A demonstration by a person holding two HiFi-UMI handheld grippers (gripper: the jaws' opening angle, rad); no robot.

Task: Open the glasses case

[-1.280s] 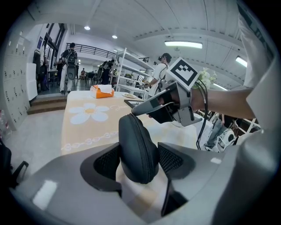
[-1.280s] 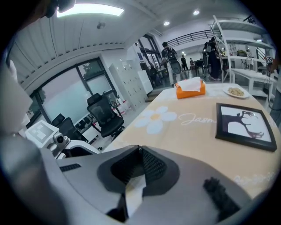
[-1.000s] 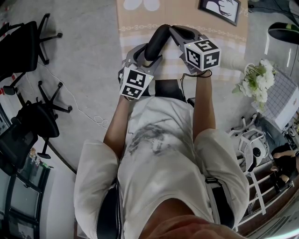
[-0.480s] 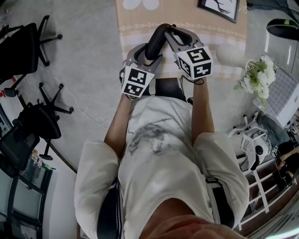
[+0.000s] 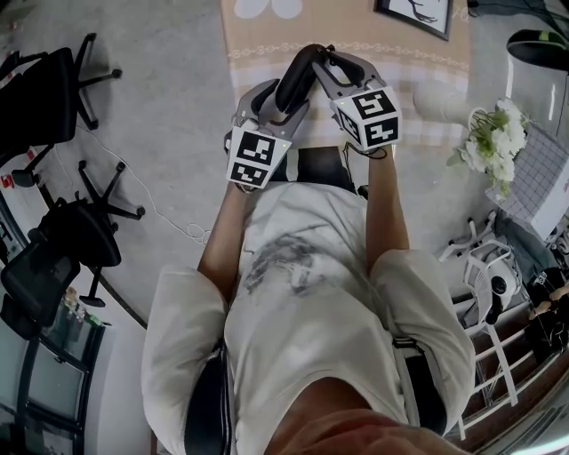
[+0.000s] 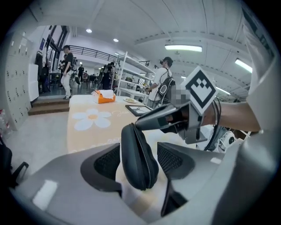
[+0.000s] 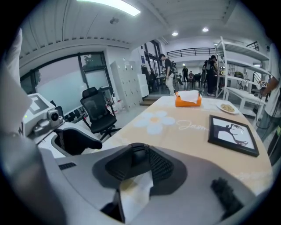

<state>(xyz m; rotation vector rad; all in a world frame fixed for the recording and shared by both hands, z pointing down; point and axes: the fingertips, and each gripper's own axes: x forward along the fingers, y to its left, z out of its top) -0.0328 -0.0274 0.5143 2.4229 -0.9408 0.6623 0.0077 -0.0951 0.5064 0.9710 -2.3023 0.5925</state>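
Grippers up in front of a person in a white T-shirt [image 5: 302, 302], one in each hand, over the near edge of a long table with a pale orange cloth [image 5: 258, 44]. Held in the air by the left gripper [image 5: 283, 102]: a black, long, rounded glasses case [image 5: 296, 78]. Stands on end between the dark ribbed pads [image 6: 107, 160], squeezed from both sides at its near end, far end sticking out past the jaws toward the far side of the table. Looks shut, with a thin seam down its side.

Just to the right, the right gripper [image 5: 322, 55], reaching in over the far end of the glasses case. Has just been opening its jaws. Now spread a little, with cloth showing through the gap. Tips right at the far end of the case; hard to tell whether touching it.

Farther out on the cloth: white flower prints [image 7: 156, 123], a black picture frame [image 5: 418, 18] lying flat on the right, and an orange tissue box [image 7: 189, 99] at the far end. White flowers in a bunch [image 5: 489, 147] off to the right of the table. Black office chairs [image 5: 44, 89] on the floor to the left.
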